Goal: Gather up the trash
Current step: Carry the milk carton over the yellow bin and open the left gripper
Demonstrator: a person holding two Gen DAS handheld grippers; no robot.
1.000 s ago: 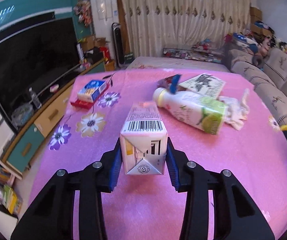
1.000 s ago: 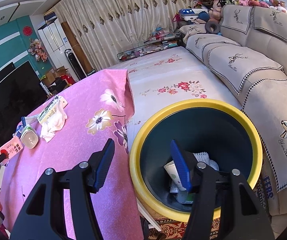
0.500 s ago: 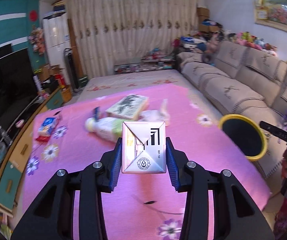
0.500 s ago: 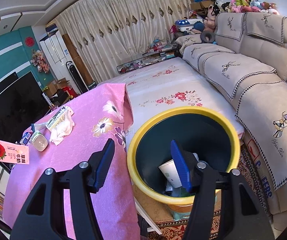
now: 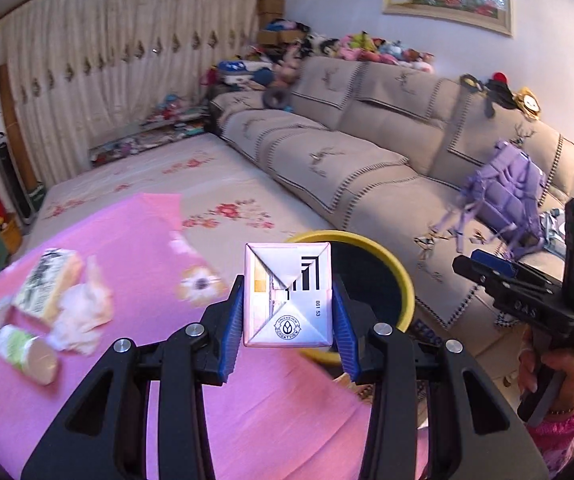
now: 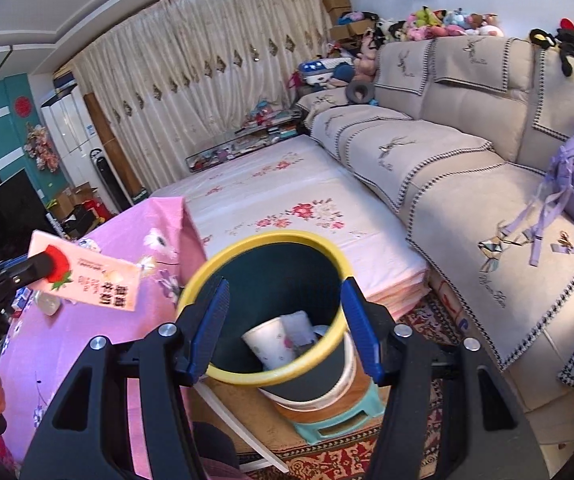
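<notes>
Between the blue pads of the left gripper (image 5: 287,316), clamped: pink-and-white rectangular milk carton (image 5: 288,294), base end toward the camera. One second ago framed over the middle of the pink floral tablecloth (image 5: 99,376); now carried rightward to the table's right edge, with the yellow-rimmed dark green round bin (image 5: 405,280) directly behind and beyond the carton. Meaning for the task: transport nearly complete, release over the bin opening judged the remaining step for this item. Seen from the right wrist view, carton (image 6: 87,278) at the left, over the cloth and short of the yellow rim (image 6: 207,268), not yet above the opening.

Left on the table, farther left: green-and-white plastic bottle (image 5: 23,348) lying on its side, crumpled white tissue (image 5: 81,312), flat printed paper packet (image 5: 47,280). Not yet collected.

Pose, left gripper: angled down and forward, carton level between the pads. Pose, right gripper (image 6: 285,326): jaws apart, nothing between the pads, hovering near and above the bin, angled down into it; drawn back since one second ago, so that the whole rim and the teal plastic stool (image 6: 335,424) under the bin now show. Inside the bin: white paper cup (image 6: 271,344) and other scraps.

Farther right: beige sofa (image 6: 467,152).
</notes>
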